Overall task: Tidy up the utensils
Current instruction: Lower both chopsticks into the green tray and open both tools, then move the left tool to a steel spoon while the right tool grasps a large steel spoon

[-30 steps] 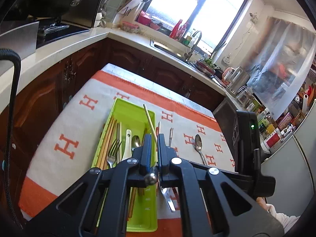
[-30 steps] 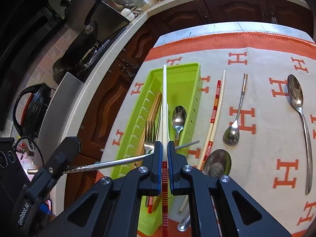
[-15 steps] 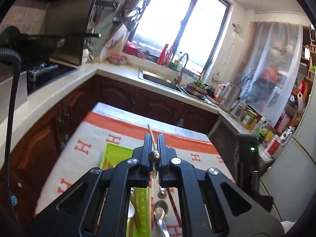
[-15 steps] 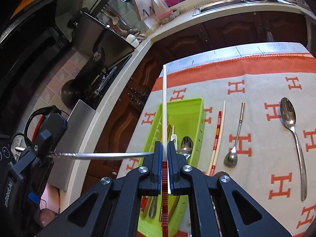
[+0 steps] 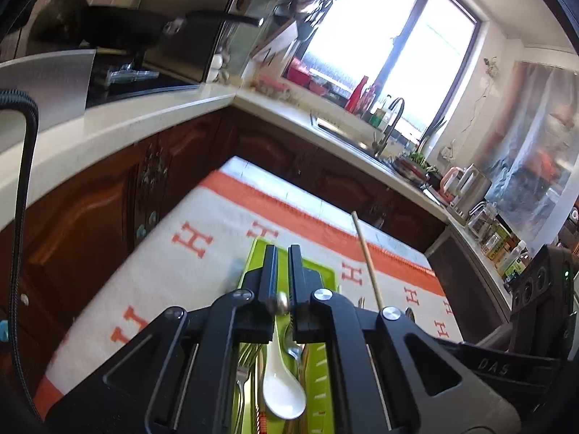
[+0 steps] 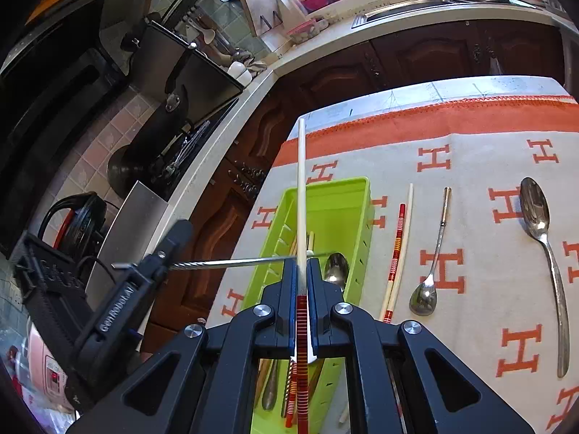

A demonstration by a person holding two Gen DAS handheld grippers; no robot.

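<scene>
Chopstick (image 6: pixel 301 195) in white with a red-banded end stands straight up the middle of the right wrist view, pinched between the closed jaws of the right gripper (image 6: pixel 301 271), exactly as a second ago; its tip now reaches the orange border of the cloth (image 6: pixel 470 152) rather than the far end of the green tray (image 6: pixel 365 224). That tray sits left of centre in this view, lower in the frame than before, with a spoon (image 6: pixel 336 266) and wooden sticks lying inside it. To its right on the cloth lie a second red-and-white chopstick (image 6: pixel 398 246), a small spoon (image 6: pixel 432 264) and a large spoon (image 6: pixel 542 246), all where they were.

At lower left of the right wrist view the left gripper (image 6: pixel 164 256) is clamped on a thin metal utensil (image 6: pixel 231 262) with a twisted shaft, which runs level across the frame to the tray, crossing behind the held chopstick; a second ago it slanted upward to the right. In the left wrist view the left gripper's (image 5: pixel 282 267) jaws are tight on the round end of that utensil (image 5: pixel 281 301), and the view has dropped back over the tray (image 5: pixel 325 390) after tipping toward the window half a second ago. A white ceramic spoon (image 5: pixel 280 387) and forks lie in the tray below the fingers.
</scene>
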